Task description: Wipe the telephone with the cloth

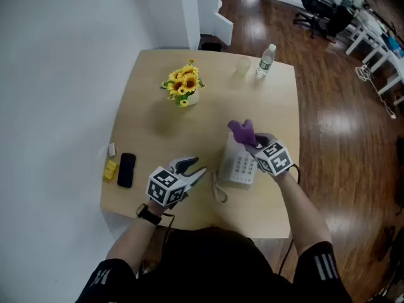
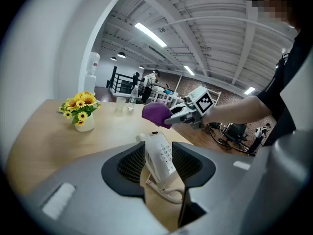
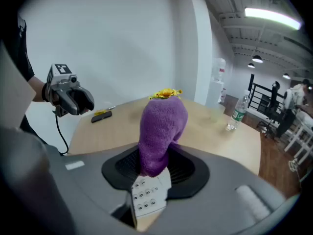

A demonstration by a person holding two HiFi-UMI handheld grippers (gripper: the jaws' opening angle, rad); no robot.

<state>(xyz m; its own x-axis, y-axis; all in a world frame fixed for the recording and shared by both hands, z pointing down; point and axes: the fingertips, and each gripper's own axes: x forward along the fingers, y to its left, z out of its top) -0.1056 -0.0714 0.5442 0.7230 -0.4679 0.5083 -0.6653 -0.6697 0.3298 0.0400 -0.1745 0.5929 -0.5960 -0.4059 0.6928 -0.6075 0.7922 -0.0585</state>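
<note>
A white desk telephone (image 1: 240, 166) lies on the wooden table (image 1: 158, 131), its coiled cord (image 1: 218, 191) trailing toward me. My right gripper (image 1: 255, 145) is shut on a purple cloth (image 1: 242, 131) and holds it over the telephone's far end. In the right gripper view the cloth (image 3: 159, 131) hangs between the jaws just above the keypad (image 3: 149, 197). My left gripper (image 1: 197, 169) stands open just left of the telephone with nothing held; in the left gripper view the telephone (image 2: 160, 155) lies ahead of its spread jaws.
A vase of sunflowers (image 1: 184, 87) stands mid-table. A water bottle (image 1: 266, 60) and a clear cup (image 1: 243, 66) sit at the far edge. A black mobile phone (image 1: 126, 169) and a small yellow object (image 1: 111, 169) lie at the left edge.
</note>
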